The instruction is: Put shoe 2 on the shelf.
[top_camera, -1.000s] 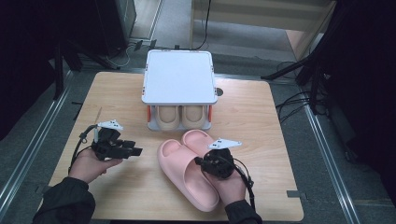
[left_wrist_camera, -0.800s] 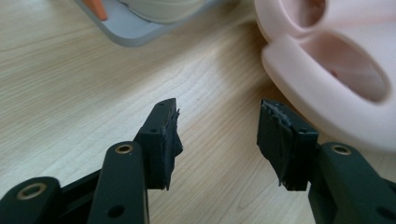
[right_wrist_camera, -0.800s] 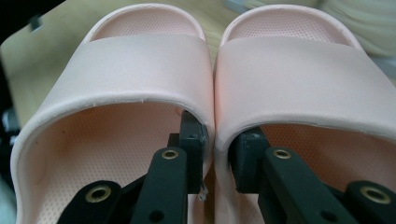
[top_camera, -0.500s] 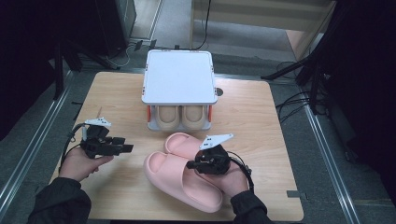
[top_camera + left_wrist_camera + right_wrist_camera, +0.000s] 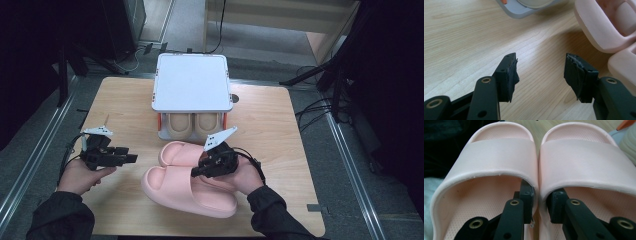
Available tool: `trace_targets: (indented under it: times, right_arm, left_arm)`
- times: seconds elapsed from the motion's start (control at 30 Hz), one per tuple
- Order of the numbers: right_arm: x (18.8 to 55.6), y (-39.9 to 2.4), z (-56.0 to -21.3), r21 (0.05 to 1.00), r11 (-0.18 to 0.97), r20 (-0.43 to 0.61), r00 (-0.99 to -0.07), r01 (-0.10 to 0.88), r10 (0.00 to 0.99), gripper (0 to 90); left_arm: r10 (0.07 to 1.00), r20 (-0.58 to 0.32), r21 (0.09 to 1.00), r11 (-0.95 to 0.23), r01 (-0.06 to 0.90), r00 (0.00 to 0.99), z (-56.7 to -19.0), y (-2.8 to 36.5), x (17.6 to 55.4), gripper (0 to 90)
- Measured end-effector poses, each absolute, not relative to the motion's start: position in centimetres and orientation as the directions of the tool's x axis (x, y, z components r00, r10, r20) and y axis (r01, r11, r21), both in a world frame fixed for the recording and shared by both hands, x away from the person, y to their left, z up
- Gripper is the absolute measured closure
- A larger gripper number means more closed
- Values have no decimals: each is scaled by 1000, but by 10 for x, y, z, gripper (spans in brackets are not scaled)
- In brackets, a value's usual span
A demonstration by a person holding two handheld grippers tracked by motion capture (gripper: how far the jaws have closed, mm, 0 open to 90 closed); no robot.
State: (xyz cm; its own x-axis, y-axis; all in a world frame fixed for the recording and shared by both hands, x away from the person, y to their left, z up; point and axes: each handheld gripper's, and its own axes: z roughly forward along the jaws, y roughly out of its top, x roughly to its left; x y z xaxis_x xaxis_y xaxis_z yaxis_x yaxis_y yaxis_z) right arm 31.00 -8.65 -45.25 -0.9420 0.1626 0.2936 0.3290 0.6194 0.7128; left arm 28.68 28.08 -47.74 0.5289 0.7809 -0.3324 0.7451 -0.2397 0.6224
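Step in hand, by my reading: carrying the pink slippers (image 5: 187, 182) as a pair toward the rack (image 5: 192, 85). Right gripper (image 5: 539, 203) is clamped on their two inner walls, one jaw inside each slipper, walls pinched together. They hang tilted near the table's (image 5: 270, 120) front, just before the rack's lower shelf, where beige slippers (image 5: 192, 125) already sit. Left gripper (image 5: 540, 67) has just been opening — jaws wide, nothing between them, slippers just beside. Next move needs a free shelf and a level, toe-first entry.
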Motion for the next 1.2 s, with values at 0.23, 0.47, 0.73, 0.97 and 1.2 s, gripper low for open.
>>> trace_targets:
  times: [0.23, 0.47, 0.73, 0.97, 1.2]
  right_arm:
    - [317, -77, -427, 726, 634, 259, -960, 266, 107, 773]
    - [324, -71, -404, 731, 640, 253, -965, 238, 70, 771]
    - [331, -63, -386, 730, 643, 246, -967, 233, 70, 773]
    - [340, -56, -367, 729, 648, 237, -969, 221, 65, 772]
    - [349, -50, -346, 739, 640, 219, -973, 211, 67, 772]
  left_arm:
    - [789, -332, 623, -228, 748, 517, -479, 283, 287, 423]
    - [792, -342, 617, -217, 756, 506, -480, 287, 287, 420]
    - [792, -346, 611, -217, 761, 503, -481, 288, 287, 414]
    - [785, -346, 602, -235, 763, 514, -483, 284, 288, 409]
    - [788, -346, 605, -228, 763, 510, -483, 286, 288, 408]
